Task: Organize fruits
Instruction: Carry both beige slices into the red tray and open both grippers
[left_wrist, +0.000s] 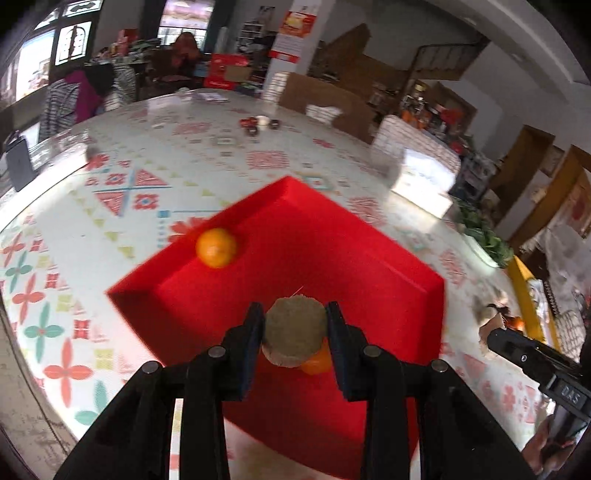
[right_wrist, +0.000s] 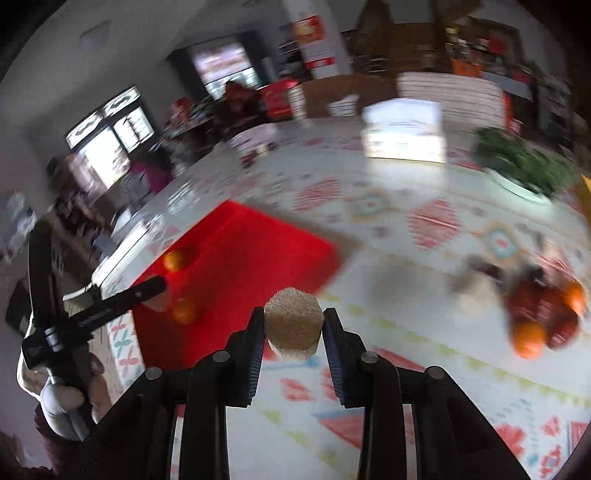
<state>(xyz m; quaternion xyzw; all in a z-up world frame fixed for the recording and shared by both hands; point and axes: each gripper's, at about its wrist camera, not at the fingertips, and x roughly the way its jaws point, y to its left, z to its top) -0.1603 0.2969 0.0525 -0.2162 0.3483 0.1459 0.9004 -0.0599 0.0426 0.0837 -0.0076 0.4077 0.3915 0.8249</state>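
Observation:
In the left wrist view my left gripper (left_wrist: 294, 314) is shut on a brown fuzzy fruit (left_wrist: 293, 332), held over the red tray (left_wrist: 369, 258). One orange (left_wrist: 216, 246) lies by the tray's far left wall. Another orange (left_wrist: 318, 361) shows just under the held fruit. In the right wrist view my right gripper (right_wrist: 294, 314) is shut on a second brown fuzzy fruit (right_wrist: 293, 326), above the patterned tablecloth (right_wrist: 406, 387) to the right of the red tray (right_wrist: 251, 258). The left gripper (right_wrist: 157, 288) reaches over that tray, blurred. A heap of red fruits (right_wrist: 543, 306) and oranges (right_wrist: 528, 339) lies at the right.
A white box (left_wrist: 424, 173) stands on the table beyond the tray. A white dish of green leaves (right_wrist: 524, 166) sits at the far right. Small dark items (left_wrist: 258, 123) lie at the far end. A hand (right_wrist: 62, 398) holds the left tool.

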